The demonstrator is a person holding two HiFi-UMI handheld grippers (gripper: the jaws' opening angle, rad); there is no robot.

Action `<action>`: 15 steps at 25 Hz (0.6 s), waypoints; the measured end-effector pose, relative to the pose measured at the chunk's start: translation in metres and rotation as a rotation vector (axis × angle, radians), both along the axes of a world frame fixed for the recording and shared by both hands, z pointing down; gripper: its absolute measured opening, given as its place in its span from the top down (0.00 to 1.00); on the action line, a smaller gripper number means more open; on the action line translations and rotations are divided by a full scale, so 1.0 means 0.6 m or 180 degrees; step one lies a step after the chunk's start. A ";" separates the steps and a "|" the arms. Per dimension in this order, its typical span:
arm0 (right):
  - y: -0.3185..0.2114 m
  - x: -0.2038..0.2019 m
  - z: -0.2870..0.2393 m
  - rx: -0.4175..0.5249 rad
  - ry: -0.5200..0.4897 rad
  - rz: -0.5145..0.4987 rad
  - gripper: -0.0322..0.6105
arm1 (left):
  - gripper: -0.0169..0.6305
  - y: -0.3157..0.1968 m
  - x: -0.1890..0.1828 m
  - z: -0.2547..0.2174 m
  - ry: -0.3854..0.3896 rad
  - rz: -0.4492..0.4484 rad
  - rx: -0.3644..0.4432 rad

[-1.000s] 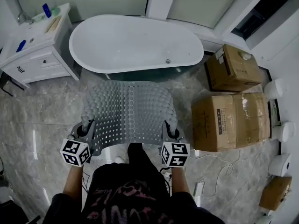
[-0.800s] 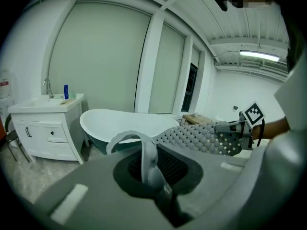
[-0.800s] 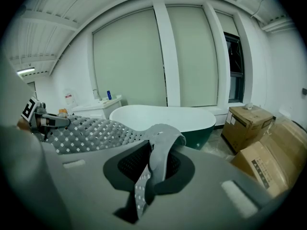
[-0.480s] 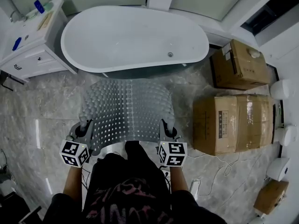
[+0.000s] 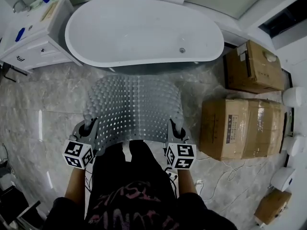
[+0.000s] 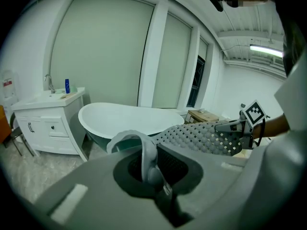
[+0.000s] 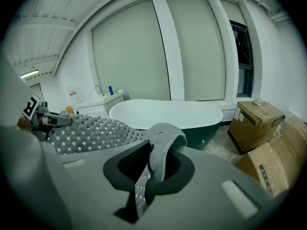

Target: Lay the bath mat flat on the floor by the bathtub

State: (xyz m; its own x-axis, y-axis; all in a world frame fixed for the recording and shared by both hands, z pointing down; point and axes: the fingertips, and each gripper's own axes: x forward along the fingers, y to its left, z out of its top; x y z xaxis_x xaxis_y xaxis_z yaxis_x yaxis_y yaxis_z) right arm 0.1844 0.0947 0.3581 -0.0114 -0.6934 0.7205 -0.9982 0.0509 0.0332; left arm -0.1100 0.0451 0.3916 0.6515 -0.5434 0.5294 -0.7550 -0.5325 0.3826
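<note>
A grey perforated bath mat (image 5: 133, 109) hangs spread in the air between my two grippers, arching over the marble floor in front of the white bathtub (image 5: 144, 30). The left gripper (image 5: 88, 131) is shut on the mat's near left corner, where the edge curls up between its jaws as the mat (image 6: 144, 150) shows in the left gripper view. The right gripper (image 5: 174, 131) is shut on the near right corner, and the mat (image 7: 160, 145) folds over between its jaws. The mat's far edge droops toward the tub's dark base.
A white vanity cabinet (image 5: 33, 42) with bottles stands left of the tub. Several cardboard boxes (image 5: 237, 123) lie on the floor at the right, with white cables (image 5: 225, 171) trailing near them. The person's dark trousers (image 5: 132, 176) fill the bottom middle.
Both grippers have carried the mat forward and a little down toward the bathtub. The mat's far edge now reaches closer to the tub base.
</note>
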 end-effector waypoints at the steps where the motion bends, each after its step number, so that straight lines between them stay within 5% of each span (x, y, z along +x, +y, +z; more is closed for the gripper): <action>1: 0.001 -0.002 0.002 -0.0012 0.0003 -0.0009 0.88 | 0.95 0.003 -0.003 0.003 -0.0001 0.0000 -0.0010; 15: -0.032 -0.068 0.030 -0.0059 0.0139 -0.0020 0.88 | 0.95 -0.029 -0.050 0.050 0.0074 0.0089 -0.0075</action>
